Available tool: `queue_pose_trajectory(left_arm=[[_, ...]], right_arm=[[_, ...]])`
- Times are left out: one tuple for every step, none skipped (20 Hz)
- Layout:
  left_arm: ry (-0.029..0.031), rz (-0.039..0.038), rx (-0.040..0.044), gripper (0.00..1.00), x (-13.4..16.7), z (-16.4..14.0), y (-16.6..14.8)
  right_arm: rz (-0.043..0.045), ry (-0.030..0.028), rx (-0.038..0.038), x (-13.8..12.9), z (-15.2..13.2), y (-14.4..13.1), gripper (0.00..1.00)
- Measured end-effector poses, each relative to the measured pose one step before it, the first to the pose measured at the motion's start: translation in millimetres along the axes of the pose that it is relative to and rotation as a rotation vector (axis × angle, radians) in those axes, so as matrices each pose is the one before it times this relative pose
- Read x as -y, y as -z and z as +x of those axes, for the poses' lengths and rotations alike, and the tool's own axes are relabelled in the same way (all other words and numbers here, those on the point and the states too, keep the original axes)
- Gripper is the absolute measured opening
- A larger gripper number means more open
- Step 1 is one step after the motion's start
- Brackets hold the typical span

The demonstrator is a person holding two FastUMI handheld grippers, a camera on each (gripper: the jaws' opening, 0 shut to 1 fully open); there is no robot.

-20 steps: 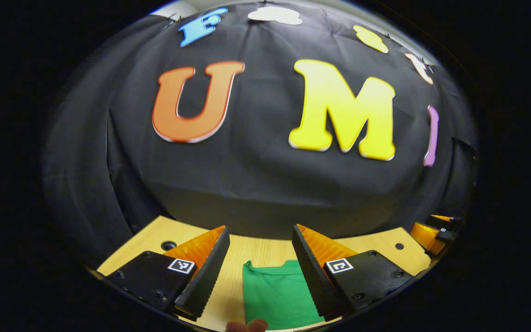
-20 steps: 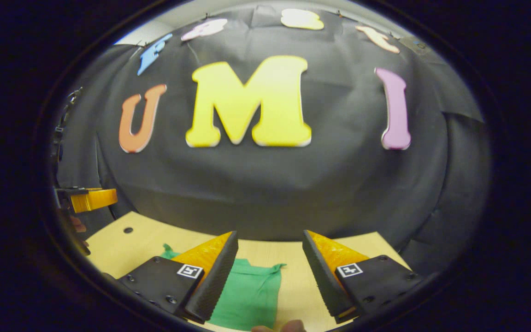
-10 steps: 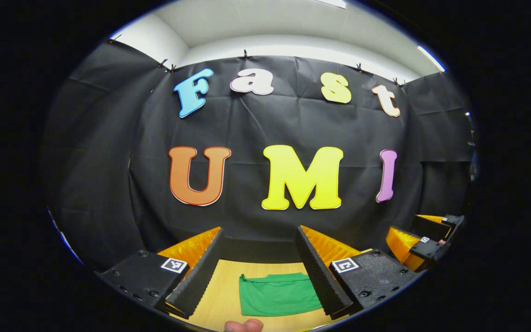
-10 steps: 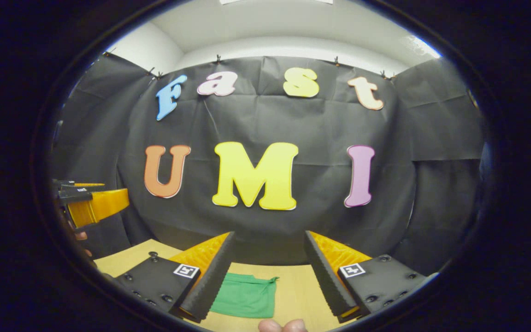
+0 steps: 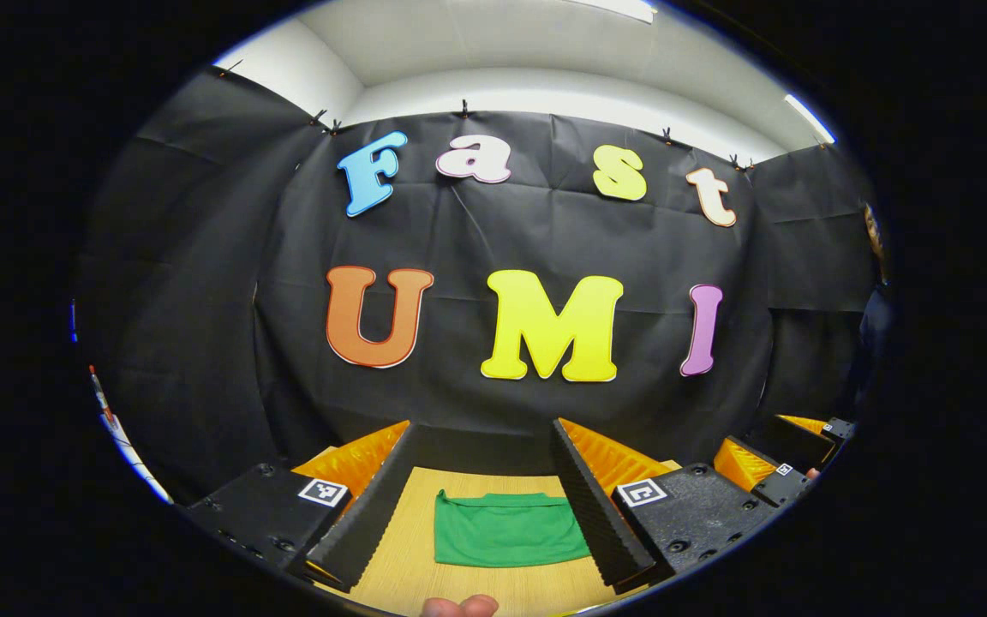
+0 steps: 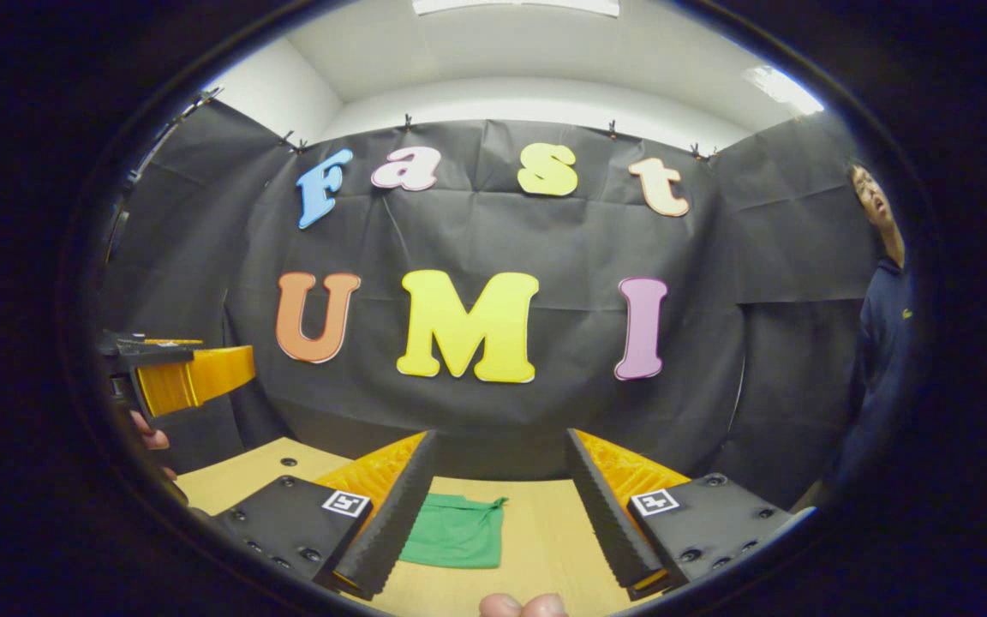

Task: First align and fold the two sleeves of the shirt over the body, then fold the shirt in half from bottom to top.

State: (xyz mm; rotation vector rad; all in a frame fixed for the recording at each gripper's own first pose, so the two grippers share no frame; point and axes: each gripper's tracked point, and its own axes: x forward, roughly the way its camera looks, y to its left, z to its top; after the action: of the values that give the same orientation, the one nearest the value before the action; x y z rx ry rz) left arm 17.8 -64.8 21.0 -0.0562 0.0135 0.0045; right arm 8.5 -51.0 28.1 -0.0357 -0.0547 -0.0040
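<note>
- shirt (image 5: 506, 530) is seen folded into a compact green rectangle, lying flat on the bench (image 5: 408, 557).
- left tool (image 5: 483, 501) is held above the bench, released, fingers spread, nothing gripped.
- right tool (image 6: 500, 506) is likewise released and raised; shirt (image 6: 452, 534) lies beyond its left finger.
- a person is glimpsed at the far right edge.
</note>
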Motion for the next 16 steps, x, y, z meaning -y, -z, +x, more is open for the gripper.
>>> queue_pose_trajectory(left_arm=[[-0.00333, 0.00649, 0.00413, 0.98, 0.76, -3.23, -1.81], [-0.0019, 0.00822, 0.00516, 0.98, 1.09, -1.57, -2.71], [-0.0005, 0.00776, 0.00852, 0.98, 1.26, -0.52, -1.96], [-0.00057, 0.00504, 0.00702, 0.98, -0.9, -1.54, -3.25], [-0.00516, 0.00651, 0.0014, 0.88, -2.78, -0.44, -1.05], [-0.00568, 0.00266, 0.0011, 0.98, -2.03, -0.38, 0.57], [-0.00371, -0.00318, -0.00013, 0.88, -1.18, -1.62, -0.33], [-0.00269, -0.00495, -0.00487, 1.0, -1.58, 0.41, -0.2], [-0.00663, -0.00222, -0.00529, 0.98, -3.03, -1.15, 2.24], [-0.00508, 0.00071, -0.00072, 0.98, -2.27, -1.36, 0.13], [-0.00136, -0.00009, -0.00346, 0.98, -1.55, 0.25, 1.14], [0.00163, 0.00276, -0.0047, 0.88, 0.07, -0.39, 1.66], [-0.00241, 0.00637, -0.0008, 0.88, -2.68, 0.59, 0.12], [-0.00071, 0.00315, 0.00177, 0.98, -0.76, 0.72, 1.19], [0.00331, -0.00107, -0.00242, 0.98, 1.08, 1.71, 2.5], [0.00779, -0.0034, -0.00928, 0.98, 3.01, 2.1, 3.76]], right_arm=[[0.00352, -0.00474, 0.00751, -0.35, -1.99, -3.62, 0.89], [0.00559, -0.00417, 0.0059, -0.94, -1.46, -1.97, 0.89], [0.0067, 0.00002, 0.00203, 0.0, -0.55, -1.26, 0.89], [0.00767, -0.00246, 0.00122, 0.11, -0.88, -1.1, 0.99], [0.00098, -0.0024, 0.00198, -1.73, 0.21, -0.79, 0.99], [-0.00076, -0.00237, -0.00068, -0.84, -0.71, -0.21, 0.99], [0.00062, -0.0054, -0.00537, -2.48, 1.22, 1.29, 0.99], [0.0037, -0.00664, -0.0044, -3.7, 0.64, 1.51, 0.94], [-0.00002, -0.00943, -0.00682, -2.7, 0.74, 1.29, 0.94], [-0.0044, -0.00701, -0.00184, -4.57, -0.73, 0.76, 0.94], [-0.00468, -0.00671, 0.00304, -5.03, 1.78, -1.2, 0.92], [0.00084, -0.00672, 0.00353, -4.29, 1.03, -1.08, 0.89], [0.00751, -0.00694, 0.00247, -3.64, 2.46, 0.15, 0.89], [0.00553, -0.00432, -0.0025, -3.36, 2.31, 0.23, 0.94], [-0.00166, -0.00163, -0.00172, -1.53, 3.47, 2.0, 0.94], [-0.00597, 0.00261, 0.00129, 0.7, 3.33, -0.19, 0.94]])
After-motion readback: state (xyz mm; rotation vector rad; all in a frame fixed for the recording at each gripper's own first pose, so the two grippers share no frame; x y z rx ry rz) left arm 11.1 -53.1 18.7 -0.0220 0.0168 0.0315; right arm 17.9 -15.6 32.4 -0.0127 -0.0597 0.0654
